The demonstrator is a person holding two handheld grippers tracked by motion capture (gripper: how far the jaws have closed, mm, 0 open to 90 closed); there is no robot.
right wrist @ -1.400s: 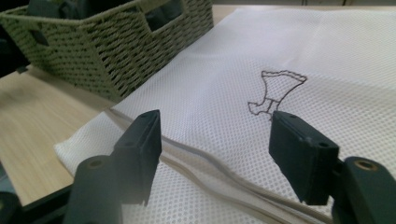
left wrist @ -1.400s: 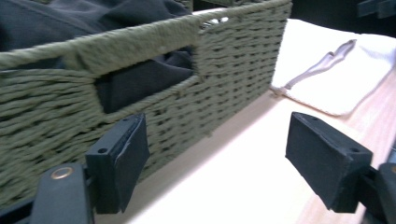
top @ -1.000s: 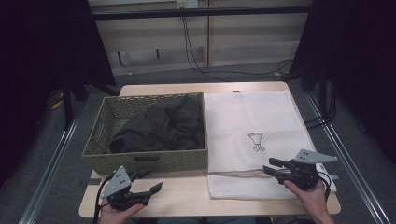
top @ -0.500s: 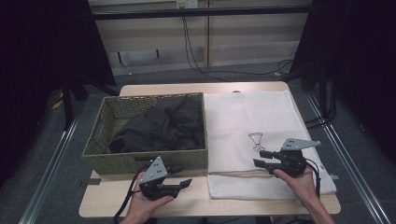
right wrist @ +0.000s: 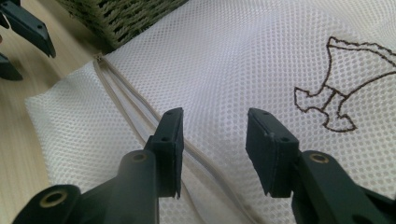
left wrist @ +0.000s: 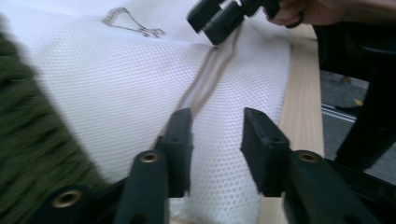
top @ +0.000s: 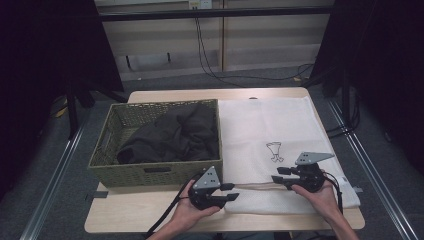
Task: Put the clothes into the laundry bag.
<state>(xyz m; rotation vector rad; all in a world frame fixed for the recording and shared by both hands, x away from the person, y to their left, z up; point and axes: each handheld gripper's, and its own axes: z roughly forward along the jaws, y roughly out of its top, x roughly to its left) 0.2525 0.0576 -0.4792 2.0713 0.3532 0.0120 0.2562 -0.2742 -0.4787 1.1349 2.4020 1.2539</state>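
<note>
One white mesh laundry bag [top: 280,150] lies flat on the table [top: 150,220], right of one woven basket [top: 150,172] holding dark clothing [top: 170,137]. The left gripper [top: 231,191], jaws just narrowing but still apart, sits at the bag's near-left corner; the right gripper [top: 276,174], jaws apart and empty, hangs over its near edge. The gripper views reveal the bag's beige zipper [right wrist: 135,116] running between them.

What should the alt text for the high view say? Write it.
Two hand-held grippers, the left gripper and the right gripper, hover open over the near zippered edge of a white mesh laundry bag. Beside it sits a wicker basket of dark clothing.
</note>
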